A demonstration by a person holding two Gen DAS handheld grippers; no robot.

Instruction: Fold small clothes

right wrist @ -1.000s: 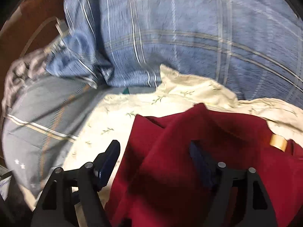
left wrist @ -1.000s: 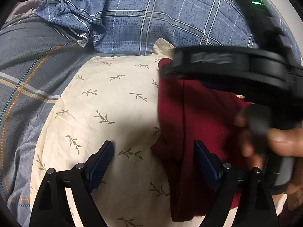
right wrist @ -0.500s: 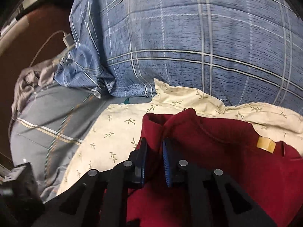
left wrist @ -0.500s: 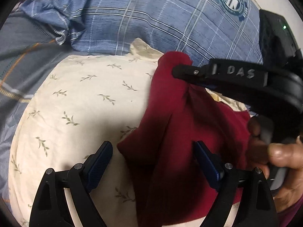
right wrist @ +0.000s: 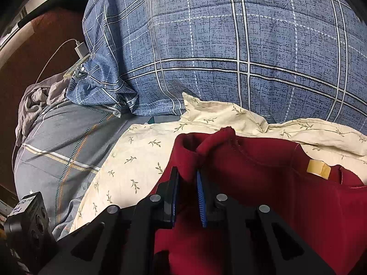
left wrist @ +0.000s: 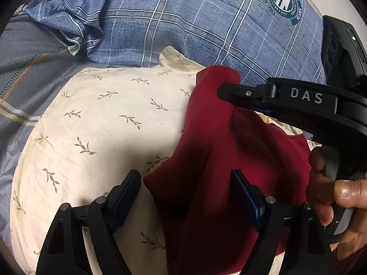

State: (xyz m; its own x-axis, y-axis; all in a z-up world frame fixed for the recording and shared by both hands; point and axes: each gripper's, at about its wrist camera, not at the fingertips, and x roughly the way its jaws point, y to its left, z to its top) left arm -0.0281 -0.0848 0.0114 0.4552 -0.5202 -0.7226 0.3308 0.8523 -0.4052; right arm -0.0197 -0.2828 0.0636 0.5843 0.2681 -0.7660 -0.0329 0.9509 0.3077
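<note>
A dark red garment (left wrist: 220,160) lies on a cream leaf-print cloth (left wrist: 103,123). It also shows in the right wrist view (right wrist: 263,183), with a tan neck label (right wrist: 318,168). My right gripper (right wrist: 188,194) is shut on a raised fold of the red garment near its far left corner; in the left wrist view it (left wrist: 231,91) pinches that corner. My left gripper (left wrist: 185,194) is open, its jaws straddling the garment's near left edge without holding it.
A blue plaid pillow (right wrist: 229,57) lies behind the cloth, also seen in the left wrist view (left wrist: 183,23). A grey striped bedsheet (right wrist: 57,142) lies to the left. A white charger and cable (right wrist: 79,48) sit at the far left.
My right gripper has closed on the red garment's fold and lifted its corner. The left gripper stayed open while the garment's edge shifted between its jaws.
</note>
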